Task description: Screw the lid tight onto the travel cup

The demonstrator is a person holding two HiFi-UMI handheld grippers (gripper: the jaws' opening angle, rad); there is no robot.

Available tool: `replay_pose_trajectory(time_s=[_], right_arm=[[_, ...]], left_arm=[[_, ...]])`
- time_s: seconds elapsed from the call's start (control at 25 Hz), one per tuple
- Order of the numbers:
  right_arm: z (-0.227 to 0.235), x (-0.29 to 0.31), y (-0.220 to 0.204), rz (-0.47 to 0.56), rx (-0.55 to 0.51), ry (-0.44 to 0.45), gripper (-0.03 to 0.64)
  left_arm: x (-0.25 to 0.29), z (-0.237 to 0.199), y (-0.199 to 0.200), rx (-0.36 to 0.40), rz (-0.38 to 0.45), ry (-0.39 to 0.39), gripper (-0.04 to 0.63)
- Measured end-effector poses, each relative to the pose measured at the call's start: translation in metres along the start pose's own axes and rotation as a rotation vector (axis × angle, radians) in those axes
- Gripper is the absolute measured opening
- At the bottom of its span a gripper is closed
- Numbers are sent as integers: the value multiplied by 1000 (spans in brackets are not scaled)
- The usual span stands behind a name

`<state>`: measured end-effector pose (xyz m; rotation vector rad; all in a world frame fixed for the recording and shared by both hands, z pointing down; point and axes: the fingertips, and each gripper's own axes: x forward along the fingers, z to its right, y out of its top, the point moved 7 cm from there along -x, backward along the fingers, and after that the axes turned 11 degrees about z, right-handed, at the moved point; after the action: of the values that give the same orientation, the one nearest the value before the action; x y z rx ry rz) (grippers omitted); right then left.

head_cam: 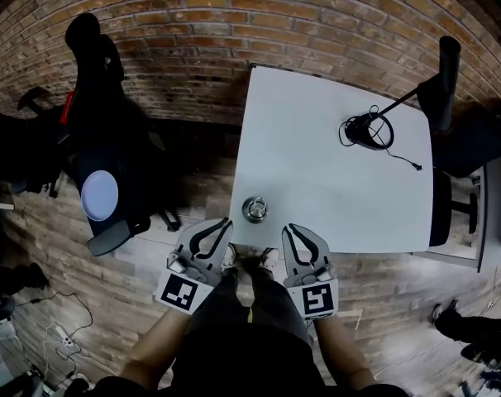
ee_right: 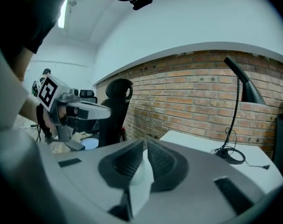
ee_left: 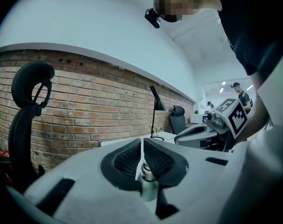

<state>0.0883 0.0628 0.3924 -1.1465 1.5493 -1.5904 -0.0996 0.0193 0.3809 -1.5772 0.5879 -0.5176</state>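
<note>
Setting: brick wall (head_cam: 234, 23) behind the far side of the white table (head_cam: 333, 180). A black office chair (head_cam: 102, 122) stands off the table's left side. A black desk lamp (head_cam: 368, 129) with a loose coil of cable sits towards the table's far right corner.

Grippers: the left gripper (head_cam: 224, 224) and the right gripper (head_cam: 292, 230) hang just off the table's near edge, side by side and pointing in over it. In its own view the left gripper (ee_left: 141, 146) has its ribbed pads pressed together with nothing between them. The right gripper (ee_right: 145, 148) is likewise closed, or all but, and carries nothing.

Risks (judgement): the travel cup (head_cam: 255, 209) stands right at the table's near edge, between the two sets of tips and touched by neither. Both sets of pads must spread before either can take hold. A closed tip arriving first could nudge the cup off the edge or tip it. Turning the top without bracing the body would likely spin the whole cup rather than tighten it.

Cup: small, upright, pale metallic body (ee_left: 147, 181). From above, a shiny round top with a darker centre. A narrower collar sits on the body, apparently the lid. Whether it is seated straight or already threaded, I cannot tell.
</note>
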Motion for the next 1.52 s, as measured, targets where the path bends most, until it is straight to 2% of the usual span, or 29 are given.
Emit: replay_pose_trajectory(time_s=[0.12,0.4,0.48,0.72,0.84,0.96,1.2,1.32,1.52], right_arm=[[-1,9,-20,-22,15,28,82],[-7,28,-54,-54,10,112,174],[-9,32,-63,-61,11,140,205],[-17,44,-89,-62,-14,233,264],[-19,52,-97,-42,-7,255,275],[-18,59,-102,-9,3,269,303],[-16,74,-115,4,4,287,316],[-20,78,-119,5,-15,306,316],[-24,84,-124,4,-22,318,316]], left_arm=[[7,0,-17,-3,-22,-12,26],[19,1,-48,-15,-49,-39,33],[23,3,-56,-30,-57,-42,110],[35,10,-75,-4,-38,-81,167],[41,10,-82,6,-28,-85,221],[47,12,-84,42,-13,-106,245],[59,16,-88,68,5,-128,262],[59,19,-96,57,-17,-111,264],[65,23,-100,82,-25,-70,262]])
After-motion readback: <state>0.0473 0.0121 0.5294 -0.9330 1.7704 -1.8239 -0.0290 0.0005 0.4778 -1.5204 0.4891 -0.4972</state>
